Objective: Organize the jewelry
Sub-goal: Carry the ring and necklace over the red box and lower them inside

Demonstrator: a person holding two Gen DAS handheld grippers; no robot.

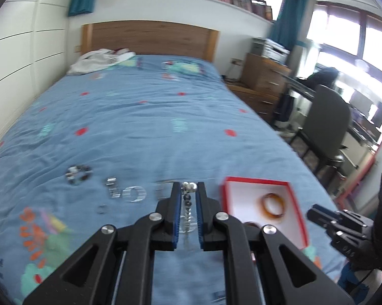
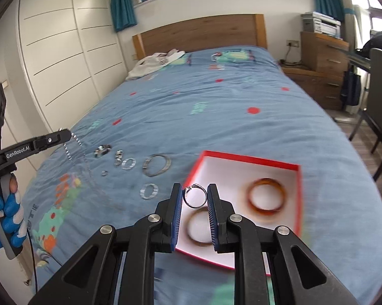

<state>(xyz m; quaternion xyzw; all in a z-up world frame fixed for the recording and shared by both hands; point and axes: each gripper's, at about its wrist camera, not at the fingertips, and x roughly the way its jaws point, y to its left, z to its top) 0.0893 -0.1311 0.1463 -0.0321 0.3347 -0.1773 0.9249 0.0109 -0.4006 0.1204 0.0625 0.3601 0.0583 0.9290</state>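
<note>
My left gripper (image 1: 188, 186) is shut on a silver beaded chain (image 1: 187, 211) that hangs between its jaws above the blue bedspread. In the right wrist view the chain (image 2: 75, 150) dangles from the left gripper (image 2: 63, 134). My right gripper (image 2: 194, 190) is shut on a small silver ring (image 2: 195, 195), held over the near left corner of a red-edged white box (image 2: 244, 161). An amber bangle (image 2: 266, 197) and a second brown bangle (image 2: 198, 226) lie in the box. The box (image 1: 257, 181) and amber bangle (image 1: 272, 206) also show in the left wrist view.
Several silver rings and bangles lie on the bedspread left of the box, among them a large bangle (image 2: 157, 164), a bracelet (image 2: 149, 191) and a beaded piece (image 1: 78, 174). A wardrobe (image 2: 63, 50) stands left; a chair (image 1: 325, 124) and drawers (image 2: 323, 58) stand right.
</note>
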